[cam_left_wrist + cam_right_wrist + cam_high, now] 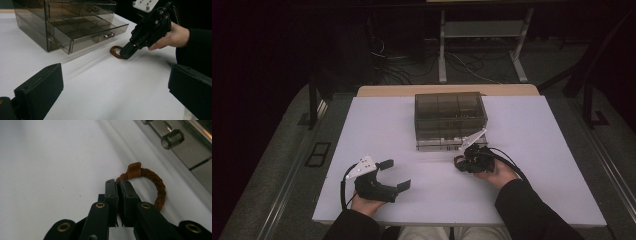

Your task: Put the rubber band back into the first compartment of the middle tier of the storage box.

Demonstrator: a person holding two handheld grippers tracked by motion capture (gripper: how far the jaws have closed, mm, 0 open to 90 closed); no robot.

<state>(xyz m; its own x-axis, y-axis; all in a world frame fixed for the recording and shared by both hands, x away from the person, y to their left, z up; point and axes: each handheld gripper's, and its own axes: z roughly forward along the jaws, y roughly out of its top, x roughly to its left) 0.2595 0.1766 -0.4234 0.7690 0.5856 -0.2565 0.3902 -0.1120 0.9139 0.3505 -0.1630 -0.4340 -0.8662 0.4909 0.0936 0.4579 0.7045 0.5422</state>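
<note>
Right gripper point(119, 185): jaws pressed together on the near side of a brown braided bracelet point(152, 182), which lies on the white table point(532, 165) just in front of the smoked clear drawer organizer point(451, 117). The left gripper view shows the same gripper point(125, 53) tipped down onto the bracelet point(115, 51), whose ring seems to rest partly on the surface. The organizer's lower drawer point(87, 31) stands pulled out, its small metal knob point(109, 35) facing the bracelet.

Left gripper point(394, 175): jaws spread wide, holding nothing, hovering low over the near left table, well apart from the work.

Assessment: the step in hand appears to be lifting the bracelet for placement in the open drawer. The pinch takes one strand only, so the loop will hang and swing; lift straight up, slowly, until the lowest part clears the drawer's front wall, then carry across and lower into a compartment before releasing. Avoid dragging the braid against the knob
</note>
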